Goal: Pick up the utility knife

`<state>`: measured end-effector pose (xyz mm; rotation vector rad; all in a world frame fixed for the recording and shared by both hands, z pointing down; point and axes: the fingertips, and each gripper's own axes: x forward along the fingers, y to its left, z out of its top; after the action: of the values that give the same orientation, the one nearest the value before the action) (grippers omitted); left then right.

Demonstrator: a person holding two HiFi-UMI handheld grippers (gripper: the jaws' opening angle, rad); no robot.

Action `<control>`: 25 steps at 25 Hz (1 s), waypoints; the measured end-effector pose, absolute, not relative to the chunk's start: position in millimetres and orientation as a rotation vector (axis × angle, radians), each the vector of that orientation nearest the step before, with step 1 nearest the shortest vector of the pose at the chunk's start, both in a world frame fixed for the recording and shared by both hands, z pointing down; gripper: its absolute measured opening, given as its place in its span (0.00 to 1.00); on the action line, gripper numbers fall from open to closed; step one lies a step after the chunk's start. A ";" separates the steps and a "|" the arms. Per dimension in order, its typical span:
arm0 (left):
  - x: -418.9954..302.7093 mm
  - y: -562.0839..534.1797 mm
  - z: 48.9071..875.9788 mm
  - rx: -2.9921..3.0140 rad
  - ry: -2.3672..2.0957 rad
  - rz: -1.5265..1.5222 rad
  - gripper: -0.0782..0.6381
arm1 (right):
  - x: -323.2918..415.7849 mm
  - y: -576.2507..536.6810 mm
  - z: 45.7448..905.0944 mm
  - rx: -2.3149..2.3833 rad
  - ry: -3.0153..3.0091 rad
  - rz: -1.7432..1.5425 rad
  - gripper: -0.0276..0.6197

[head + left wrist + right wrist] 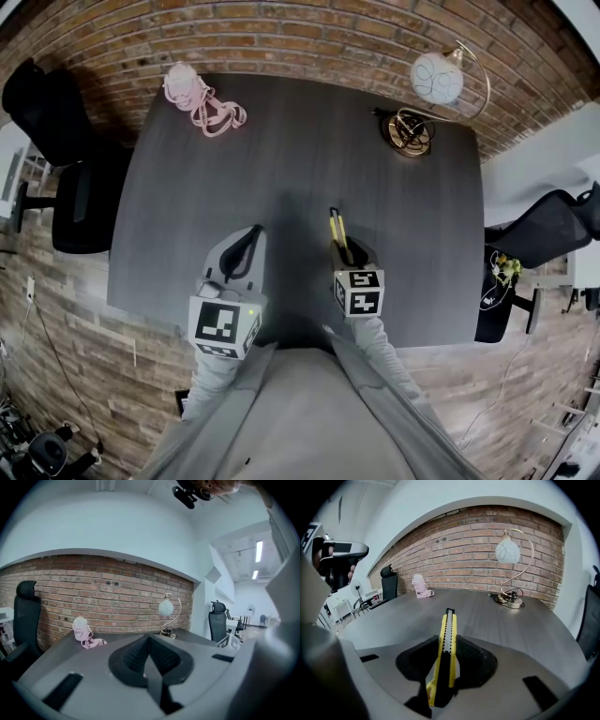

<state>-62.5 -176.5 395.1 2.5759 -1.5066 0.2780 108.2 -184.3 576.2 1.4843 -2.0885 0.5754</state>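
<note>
Matt, dark wood-grain counter point(300, 159); rough brick wall point(281, 33); smooth yellow plastic knife point(446, 641); lamp point(507, 552) of shiny brass-coloured metal with a frosted globe.

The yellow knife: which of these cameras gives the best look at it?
The right gripper view. There the utility knife fills the centre, clamped between the right tool's jaws. The head view shows only a thin yellow strip poking out ahead of that tool. The left gripper view does not show it.

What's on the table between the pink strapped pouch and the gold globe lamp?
Nothing: the head view shows bare dark grey tabletop between the pink strapped pouch and the gold-stemmed globe lamp.
</note>
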 end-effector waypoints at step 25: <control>-54.6 -177.9 359.8 2.658 -1.508 0.196 0.13 | 130.0 -185.1 385.4 1.770 -2.433 0.205 0.24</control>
<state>-54.6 -177.9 359.8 2.6583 -1.5077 0.1961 130.0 -185.1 385.4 1.7705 -2.4334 0.2050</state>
